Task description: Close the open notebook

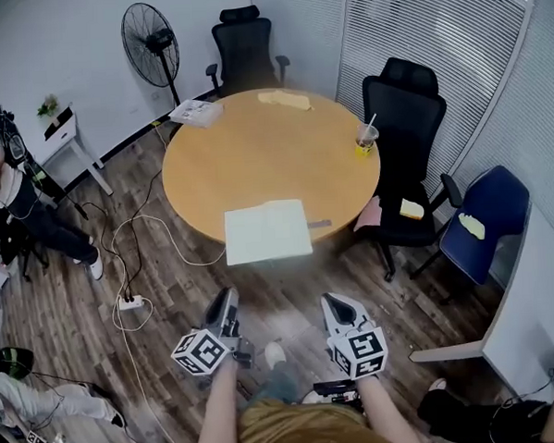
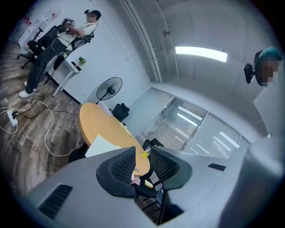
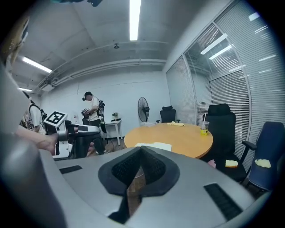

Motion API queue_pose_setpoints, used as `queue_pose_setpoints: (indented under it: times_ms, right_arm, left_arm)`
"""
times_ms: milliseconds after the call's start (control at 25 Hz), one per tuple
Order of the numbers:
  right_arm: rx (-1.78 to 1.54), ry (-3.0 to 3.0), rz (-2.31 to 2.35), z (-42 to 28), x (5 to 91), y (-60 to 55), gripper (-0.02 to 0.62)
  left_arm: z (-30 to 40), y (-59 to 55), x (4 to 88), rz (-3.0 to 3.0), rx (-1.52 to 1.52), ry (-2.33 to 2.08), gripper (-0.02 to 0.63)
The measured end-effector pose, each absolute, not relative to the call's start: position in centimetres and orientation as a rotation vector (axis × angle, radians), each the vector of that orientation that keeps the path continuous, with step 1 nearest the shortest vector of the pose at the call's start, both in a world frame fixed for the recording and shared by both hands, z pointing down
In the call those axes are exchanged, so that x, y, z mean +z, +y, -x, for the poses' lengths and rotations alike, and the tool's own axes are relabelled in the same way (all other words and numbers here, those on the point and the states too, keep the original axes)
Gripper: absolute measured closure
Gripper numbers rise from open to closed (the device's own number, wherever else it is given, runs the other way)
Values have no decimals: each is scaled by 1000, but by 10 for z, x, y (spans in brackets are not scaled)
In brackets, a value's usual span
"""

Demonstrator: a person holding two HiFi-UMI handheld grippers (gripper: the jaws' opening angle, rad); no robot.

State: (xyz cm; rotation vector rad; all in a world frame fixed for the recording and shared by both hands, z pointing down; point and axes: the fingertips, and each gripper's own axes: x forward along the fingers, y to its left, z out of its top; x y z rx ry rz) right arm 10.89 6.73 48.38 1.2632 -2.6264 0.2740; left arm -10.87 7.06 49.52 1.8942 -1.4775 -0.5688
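The notebook [image 1: 268,230] lies open, pages up, at the near rim of the round wooden worktop [image 1: 255,152]. On the far left of the worktop sits a stack of papers [image 1: 195,112], and on its right side a cup [image 1: 366,137] with a straw. Short of the worktop, over the wood floor [image 1: 68,301], the left gripper [image 1: 227,300] points toward the notebook with its jaws spread and nothing between them. Beside it, the right gripper [image 1: 334,305] points the same way, its jaw tips pressed together and empty. Neither gripper touches the notebook.
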Motion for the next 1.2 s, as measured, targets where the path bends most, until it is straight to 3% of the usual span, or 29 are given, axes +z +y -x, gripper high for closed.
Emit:
queue_pose_setpoints:
  times_ms: [520, 1200]
  right_arm:
    - [346, -2562, -1301, -43, 516, -63, 584]
    - [329, -2519, -1320, -35, 511, -111, 584]
  left_arm:
    - [180, -60, 557, -1832, -451, -1415, 456]
    - [201, -106, 595, -1754, -404, -1398, 456]
